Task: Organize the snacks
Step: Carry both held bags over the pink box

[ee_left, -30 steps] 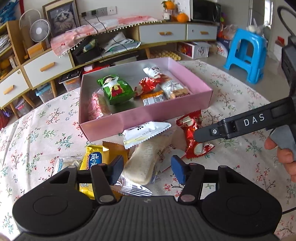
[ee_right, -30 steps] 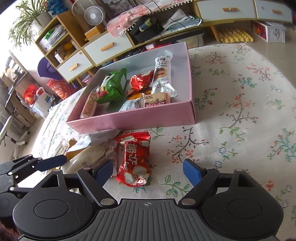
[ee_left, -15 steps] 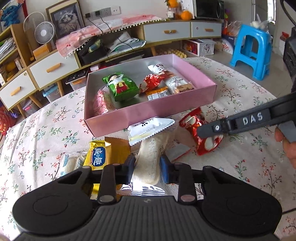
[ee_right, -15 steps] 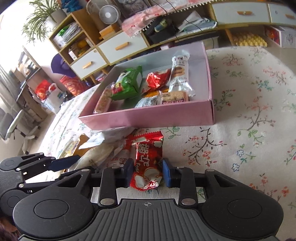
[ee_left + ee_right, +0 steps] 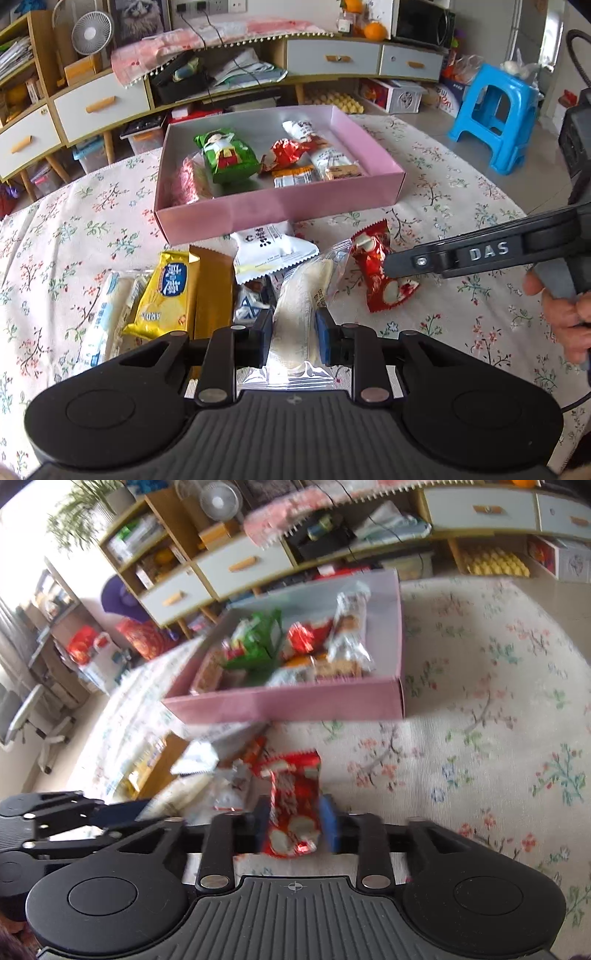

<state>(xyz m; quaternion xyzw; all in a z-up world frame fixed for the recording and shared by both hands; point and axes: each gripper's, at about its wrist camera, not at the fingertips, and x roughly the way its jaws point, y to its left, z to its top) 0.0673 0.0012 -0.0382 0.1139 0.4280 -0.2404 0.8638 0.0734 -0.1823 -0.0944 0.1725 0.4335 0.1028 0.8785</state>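
Since a second ago both pairs of tongs have narrowed from wide open onto a packet each. The left gripper now has its blue pads against the sides of a long pale cake in clear wrap, and its jaws are closing on it. The cake lies on the floral cloth, its far end pointing toward the pink box.

The right gripper has a red packet between its pads. Its jaws are opening slightly at this moment, and in the blurred right wrist view the right pad seems to stand just off the wrapper (whether the left one touches I cannot tell). In the left wrist view the same red packet lies on the cloth with the other tool's finger over it; a hand grips that tool's handle at the right edge.

Loose on the cloth just in front of the box lie a white packet, a yellow packet, a gold wrapper and a pale bar, all crowded together left of the cake. Inside the box sit a green bag, a small red packet, an orange-and-white bar and a long white packet.
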